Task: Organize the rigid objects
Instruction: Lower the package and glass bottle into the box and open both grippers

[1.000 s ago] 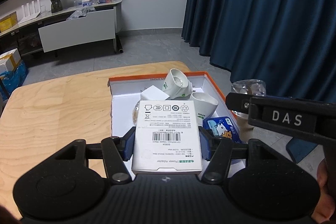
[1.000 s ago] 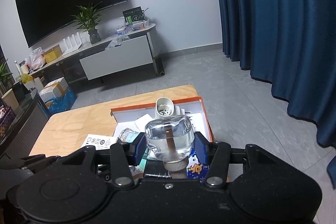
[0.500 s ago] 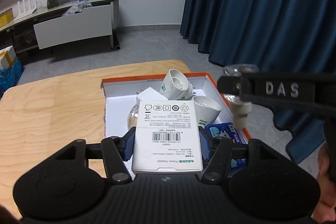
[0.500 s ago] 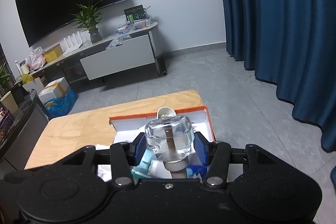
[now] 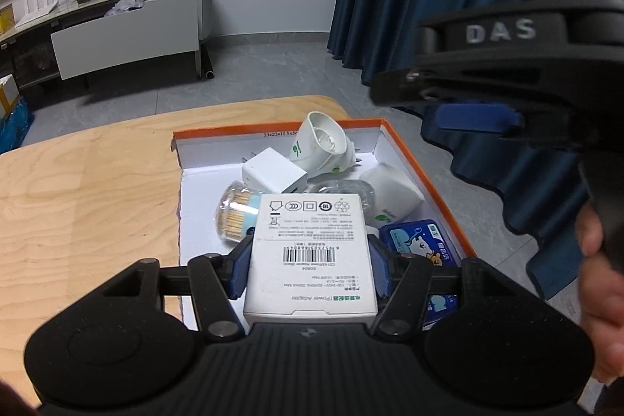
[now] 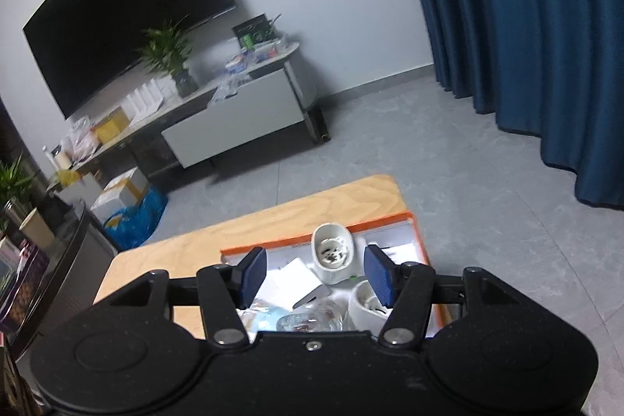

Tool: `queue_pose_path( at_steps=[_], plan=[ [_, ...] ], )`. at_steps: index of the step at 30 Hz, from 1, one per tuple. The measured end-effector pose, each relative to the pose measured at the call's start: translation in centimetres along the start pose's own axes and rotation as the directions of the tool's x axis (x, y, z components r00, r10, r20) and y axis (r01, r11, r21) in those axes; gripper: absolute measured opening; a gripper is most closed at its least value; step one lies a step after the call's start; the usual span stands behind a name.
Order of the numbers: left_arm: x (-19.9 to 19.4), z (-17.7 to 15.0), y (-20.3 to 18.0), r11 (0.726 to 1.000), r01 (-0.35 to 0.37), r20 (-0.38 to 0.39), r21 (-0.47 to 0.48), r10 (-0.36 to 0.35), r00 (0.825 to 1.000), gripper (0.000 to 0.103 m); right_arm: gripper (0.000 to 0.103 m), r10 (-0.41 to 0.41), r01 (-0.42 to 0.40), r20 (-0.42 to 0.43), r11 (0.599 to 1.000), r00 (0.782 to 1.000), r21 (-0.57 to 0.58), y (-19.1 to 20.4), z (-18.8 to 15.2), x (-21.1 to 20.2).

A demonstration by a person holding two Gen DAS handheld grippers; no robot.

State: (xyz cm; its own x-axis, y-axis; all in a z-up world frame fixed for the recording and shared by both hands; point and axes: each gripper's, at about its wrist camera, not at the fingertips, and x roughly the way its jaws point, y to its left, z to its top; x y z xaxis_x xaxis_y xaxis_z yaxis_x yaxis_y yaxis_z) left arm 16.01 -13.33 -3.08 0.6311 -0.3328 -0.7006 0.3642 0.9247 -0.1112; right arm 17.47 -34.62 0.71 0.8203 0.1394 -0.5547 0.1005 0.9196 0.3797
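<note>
Left gripper (image 5: 310, 269) is clamped on a white barcoded power-adapter box (image 5: 311, 252), held over the orange-rimmed open cardboard box (image 5: 429, 178). Only the left view shows the toothpick jar (image 5: 234, 217) inside. Right gripper (image 6: 315, 275) jaws are opening, nothing between; right view shows a clear glass bottle (image 6: 312, 316) in the box below.

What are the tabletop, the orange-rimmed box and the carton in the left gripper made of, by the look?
Tabletop: pale plywood or veneer, matt, with visible grain. Orange-rimmed box: likely cardboard; thin folded walls, white inside, printed dimensions on the back wall. Power adapter carton, clamped in the left gripper: smooth white printed paperboard with barcode and a tuck flap.
</note>
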Motion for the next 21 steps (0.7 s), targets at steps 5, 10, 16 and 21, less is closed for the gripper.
queue_pose_path(
  at_steps=[5,10,16,21],
  plan=[
    [0.4,0.2,-0.8,1.000,0.030,-0.004,0.006,-0.030,1.000,0.060,0.068,-0.036,0.036,0.032,0.999,0.999,0.000,-0.6,-0.5,-1.5],
    [0.5,0.7,-1.5,0.997,0.080,0.015,0.003,-0.080,0.997,0.061,0.069,-0.089,0.090,0.072,0.996,0.993,-0.016,-1.3,-1.1,-3.4],
    [-0.2,0.3,-1.2,0.997,0.070,0.009,-0.013,-0.070,0.997,0.073,0.071,-0.106,0.108,0.075,0.994,0.992,-0.030,-1.8,-2.3,-4.9],
    [-1.7,-0.1,-0.2,0.999,0.034,0.010,-0.041,-0.033,0.999,0.081,0.073,-0.098,0.101,0.063,0.994,0.993,-0.044,-1.4,-3.6,-6.0]
  ],
)
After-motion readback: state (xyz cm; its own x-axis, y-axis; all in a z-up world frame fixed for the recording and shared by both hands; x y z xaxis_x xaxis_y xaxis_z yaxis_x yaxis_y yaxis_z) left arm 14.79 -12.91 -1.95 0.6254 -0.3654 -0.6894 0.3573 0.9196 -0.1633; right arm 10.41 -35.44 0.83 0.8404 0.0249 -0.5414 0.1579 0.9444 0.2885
